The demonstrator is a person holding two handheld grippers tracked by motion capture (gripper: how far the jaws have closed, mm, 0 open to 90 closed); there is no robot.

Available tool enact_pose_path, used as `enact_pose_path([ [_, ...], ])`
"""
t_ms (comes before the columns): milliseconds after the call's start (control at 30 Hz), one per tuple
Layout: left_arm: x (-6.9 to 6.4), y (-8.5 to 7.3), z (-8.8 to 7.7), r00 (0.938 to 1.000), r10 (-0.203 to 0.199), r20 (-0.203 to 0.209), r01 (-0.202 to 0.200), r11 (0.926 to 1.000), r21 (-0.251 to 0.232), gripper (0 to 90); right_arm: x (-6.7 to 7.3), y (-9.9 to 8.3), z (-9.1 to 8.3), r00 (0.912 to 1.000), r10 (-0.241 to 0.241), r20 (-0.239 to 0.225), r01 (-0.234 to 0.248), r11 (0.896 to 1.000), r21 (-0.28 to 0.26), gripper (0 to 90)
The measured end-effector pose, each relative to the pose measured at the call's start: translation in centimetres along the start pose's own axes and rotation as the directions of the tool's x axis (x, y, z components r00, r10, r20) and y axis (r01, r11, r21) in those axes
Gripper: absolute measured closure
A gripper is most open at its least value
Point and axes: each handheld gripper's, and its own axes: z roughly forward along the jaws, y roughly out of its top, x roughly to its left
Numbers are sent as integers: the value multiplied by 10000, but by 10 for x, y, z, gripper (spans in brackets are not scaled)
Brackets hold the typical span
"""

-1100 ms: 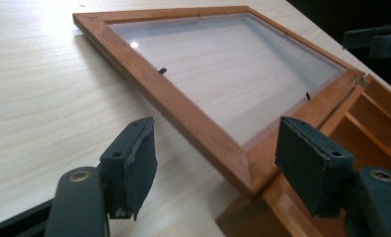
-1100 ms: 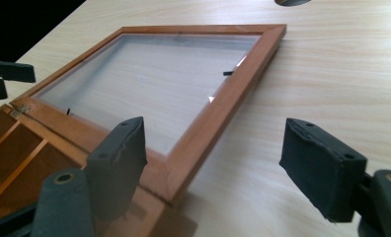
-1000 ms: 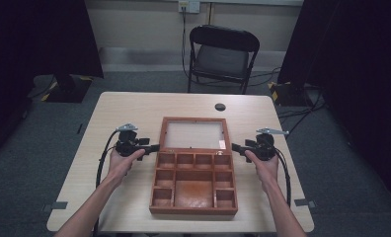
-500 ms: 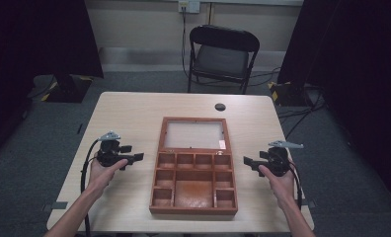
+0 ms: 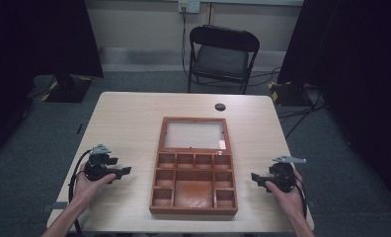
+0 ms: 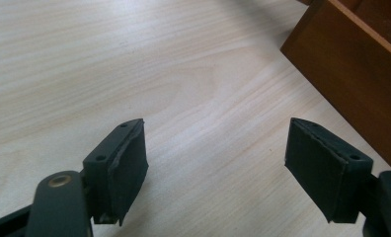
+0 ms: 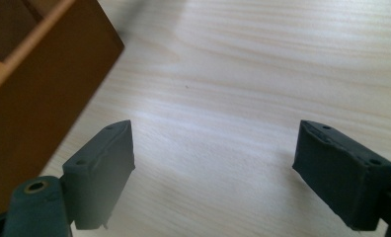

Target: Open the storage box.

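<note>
A brown wooden box (image 5: pixel 193 205) with several compartments lies open in the middle of the table, its glass-paned lid (image 5: pixel 194 135) folded back flat. My left gripper (image 5: pixel 125 171) rests on the table to the box's left, open and empty. In the left gripper view the jaws (image 6: pixel 215 173) stand wide apart over bare wood, with the box's side wall (image 6: pixel 354 74) at upper right. My right gripper (image 5: pixel 255 177) sits to the box's right, open and empty. The right gripper view shows its jaws (image 7: pixel 215 173) apart, the box wall (image 7: pixel 30 94) at left.
The light wooden table (image 5: pixel 129 123) has a small black round thing (image 5: pixel 220 106) near its far edge. A black folding chair (image 5: pixel 222 57) stands behind the table. Dark curtains hang at both sides.
Both grippers have drawn back from the box's sides, outward and toward the person's edge of the table. The box has not moved.
</note>
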Motion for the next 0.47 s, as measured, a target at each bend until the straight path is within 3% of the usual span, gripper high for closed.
enact_pose_path([
  [33,0,-2,1,9997,142,-198,-140,9998,106,235,0,-2,1,9998,-131,170,129,9999,85,148],
  [100,0,-6,7,9997,39,-250,-28,9990,453,212,1,-5,4,9988,-282,403,273,9994,230,152],
  [167,-1,-7,10,9966,444,-700,-407,9977,540,171,3,-8,7,9964,-506,683,489,9985,258,149],
  [267,-1,-9,13,9914,577,-1172,-539,9979,360,152,5,-12,9,9899,-845,1136,855,9963,-37,146],
  [300,0,-12,14,9913,550,-1199,-548,9985,52,126,5,-14,10,9867,-999,1282,1028,9946,-158,133],
  [467,-1,-14,16,9902,457,-1320,-492,9985,-231,98,5,-18,11,9872,-985,1253,1048,9935,-450,122],
])
